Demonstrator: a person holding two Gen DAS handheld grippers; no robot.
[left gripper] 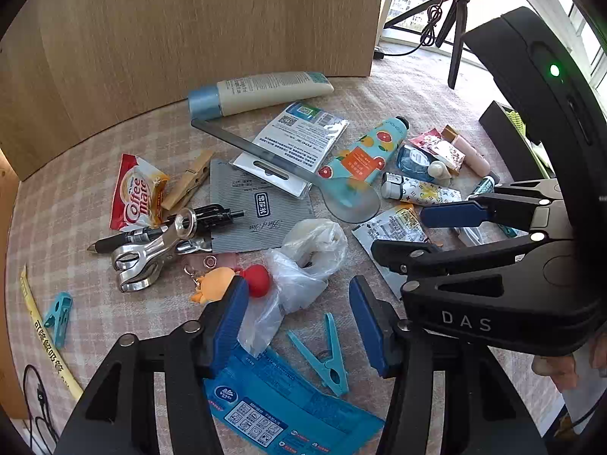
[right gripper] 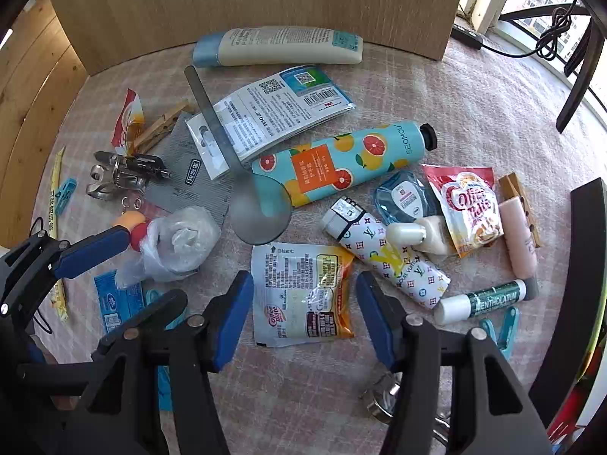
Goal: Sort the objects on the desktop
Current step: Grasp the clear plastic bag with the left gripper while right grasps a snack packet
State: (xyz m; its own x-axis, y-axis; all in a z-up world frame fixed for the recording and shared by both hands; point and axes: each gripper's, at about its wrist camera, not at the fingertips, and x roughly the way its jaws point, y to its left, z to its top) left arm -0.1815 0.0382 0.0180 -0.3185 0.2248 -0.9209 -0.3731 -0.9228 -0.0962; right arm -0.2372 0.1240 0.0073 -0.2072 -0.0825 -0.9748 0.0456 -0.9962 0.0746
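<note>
Many small items lie scattered on a pink checked tablecloth (left gripper: 379,91). My left gripper (left gripper: 297,322) is open and empty above a crumpled clear plastic bag (left gripper: 303,261), a red and orange toy keychain (left gripper: 235,280) and a light blue clothespin (left gripper: 326,356). My right gripper (right gripper: 303,314) is open and empty, its fingers either side of a Coffee mate sachet (right gripper: 303,295) lying face down. The right gripper also shows in the left wrist view (left gripper: 409,235). A citrus-print hand cream tube (right gripper: 341,163), a monogram tube (right gripper: 387,254) and a Mentholatum lip balm (right gripper: 485,299) lie near it.
A wooden panel (left gripper: 189,30) walls the back. A large cream tube (right gripper: 280,47), a grey long-handled spoon (right gripper: 242,174), printed packets (right gripper: 280,110), a metal clip with pens (left gripper: 151,246), a blue tissue pack (left gripper: 280,405), a black box (right gripper: 584,265) at right and a tripod (left gripper: 455,26).
</note>
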